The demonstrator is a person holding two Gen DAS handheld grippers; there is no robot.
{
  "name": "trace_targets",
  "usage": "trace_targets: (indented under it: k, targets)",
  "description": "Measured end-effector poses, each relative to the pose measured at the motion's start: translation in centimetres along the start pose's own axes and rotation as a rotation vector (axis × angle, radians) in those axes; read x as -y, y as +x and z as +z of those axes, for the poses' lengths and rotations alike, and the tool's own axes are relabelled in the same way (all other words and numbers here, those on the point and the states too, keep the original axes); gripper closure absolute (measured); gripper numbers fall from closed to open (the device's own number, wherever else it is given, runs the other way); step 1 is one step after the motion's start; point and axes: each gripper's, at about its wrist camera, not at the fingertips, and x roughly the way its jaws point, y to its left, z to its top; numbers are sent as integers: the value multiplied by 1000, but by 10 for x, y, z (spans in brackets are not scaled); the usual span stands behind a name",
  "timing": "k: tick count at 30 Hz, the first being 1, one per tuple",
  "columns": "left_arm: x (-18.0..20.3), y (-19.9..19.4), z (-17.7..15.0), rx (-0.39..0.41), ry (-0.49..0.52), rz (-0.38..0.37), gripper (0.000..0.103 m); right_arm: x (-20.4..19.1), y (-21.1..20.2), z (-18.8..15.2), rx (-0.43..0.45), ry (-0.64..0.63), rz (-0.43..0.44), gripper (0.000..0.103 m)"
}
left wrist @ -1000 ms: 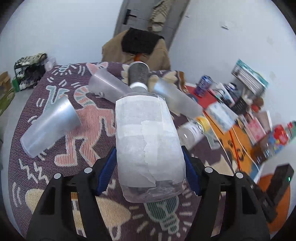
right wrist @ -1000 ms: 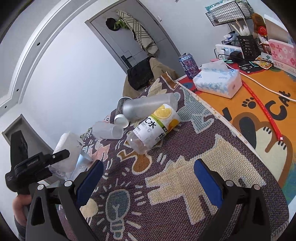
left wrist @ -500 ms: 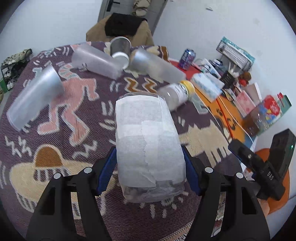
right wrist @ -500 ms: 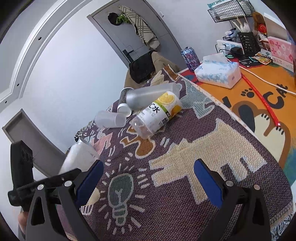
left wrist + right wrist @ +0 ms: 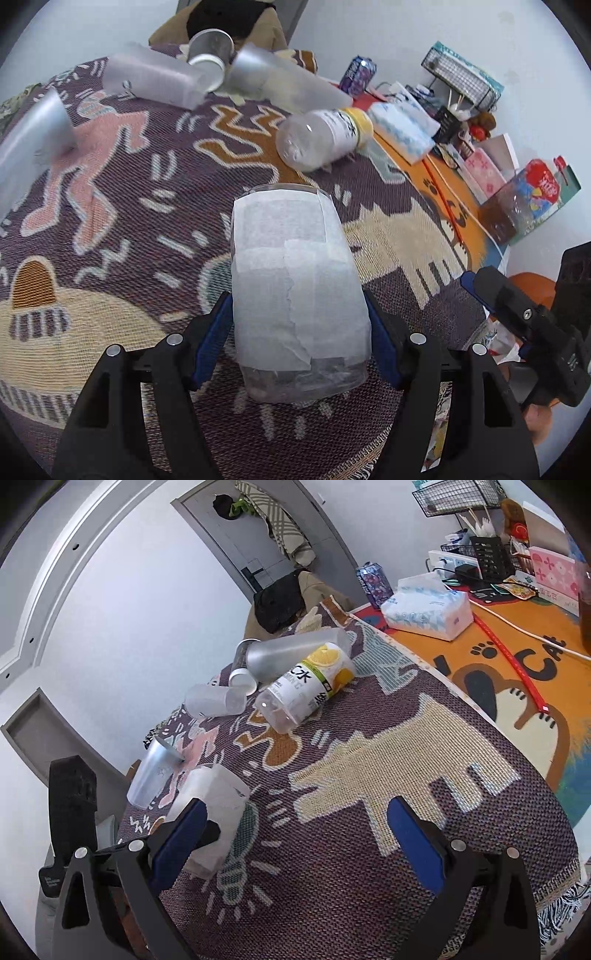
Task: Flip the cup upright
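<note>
1. The left gripper point(image 5: 299, 332) is clamped on the cup point(image 5: 295, 288), its blue pads pressing both sides near the cup's base.
2. The right gripper point(image 5: 295, 834) has its jaws wide apart with nothing between them, above the woven cloth point(image 5: 369, 867) on the table.
3. The cup is clear plastic wrapped in overlapping white tape or paper strips; only the thick clear base shows through. It carries no readable writing.
4. In the right wrist view the cup point(image 5: 218, 805) stands close to upright with its open rim up, just above or on the cloth; I cannot tell if it touches.
5. Beyond the cup lies a bottle point(image 5: 306, 690) on its side, its label showing lemon slices, Chinese characters including "水" and a "C".
6. Behind the bottle lie frosted tumblers point(image 5: 288, 85) on their sides; another tumbler point(image 5: 155, 775) lies just beside the cup.
7. Only the right wrist view shows "CAT" on the orange mat point(image 5: 517, 672) and the tissue pack point(image 5: 428, 609) on it.
8. Only the left wrist view shows a red snack bag point(image 5: 539, 188), far right of the bottle.
</note>
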Motion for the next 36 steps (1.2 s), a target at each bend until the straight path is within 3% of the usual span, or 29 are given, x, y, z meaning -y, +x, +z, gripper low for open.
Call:
trace_targets:
  k: [1,4,7,11,14,25,31,36]
  targets:
    - [1,2,0,-8,2,-1,33,1,0,0,-2,3,-1,7]
    - [0,-5,-1,12,0,-14,14,2,3,1,-11,15,11,7]
    - [-4,-21,1,58,4,-17,9,0,10,2,-31,30,36,7]
    - [-19,-38,3,97,-24,-10,8,-1,20,5,-103,105,187,7]
    - [-33,-48,3,120,-58,-4,8,-8,26,6,-139,120,241,7]
    - [-71,-75,-2,198,-139,18,6,-33,58,2,-261,110,251,7]
    - [-93,-84,-8,219,-190,26,6,-46,84,1,-340,107,262,14]
    - [-105,-94,-14,241,-218,29,6,-49,108,7,-410,122,222,16]
